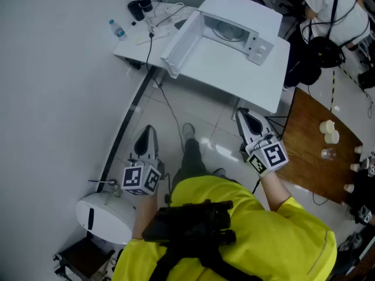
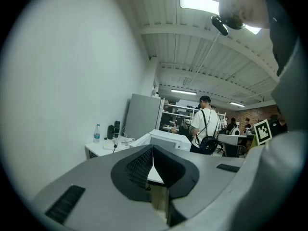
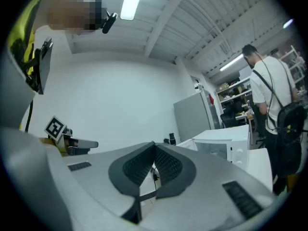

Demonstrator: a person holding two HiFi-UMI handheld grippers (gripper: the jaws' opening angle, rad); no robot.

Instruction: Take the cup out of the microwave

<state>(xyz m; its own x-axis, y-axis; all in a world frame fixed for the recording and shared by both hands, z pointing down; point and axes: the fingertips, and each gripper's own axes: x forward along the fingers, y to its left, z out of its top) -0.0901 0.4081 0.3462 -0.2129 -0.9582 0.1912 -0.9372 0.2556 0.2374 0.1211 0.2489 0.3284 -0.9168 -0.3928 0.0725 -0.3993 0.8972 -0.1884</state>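
Standing well back from the microwave (image 1: 237, 25), with both tools held low by the body and bare floor between them and the white table (image 1: 234, 81) it sits on.

Left gripper (image 1: 149, 130): jaws clenched, pads meeting tip to tip, nothing between them. Right gripper (image 1: 242, 115): same, pinched together and empty. This reads as a carry posture: tools tucked in, aimed roughly at the microwave, no reach under way.

Door (image 1: 180, 40) is already swung wide, hanging left of the microwave's cavity in the head view. So access looks clear and I'd judge no opening step is needed, which would explain why neither tool is near the door.

Cup: can't make it out. Inside the microwave there's only a pale round shape (image 1: 225, 31), maybe a turntable, maybe a rim, too small to call. If the cup is in there, it's well apart from both grippers.

Around the microwave:
- Bottle (image 1: 118, 30) is off to its left.
- Dark containers (image 1: 140, 2) are left of it, further back.
- Cable (image 1: 149, 54) drops off the table edge left of the door.
- Person in a white shirt (image 1: 331, 4) stands to its right.

My read on the next move: step in and open one pair of jaws before entering the cavity. The right tool looks better placed, since the door blocks the left side. Risk is clipping the door edge or the microwave's frame on entry.
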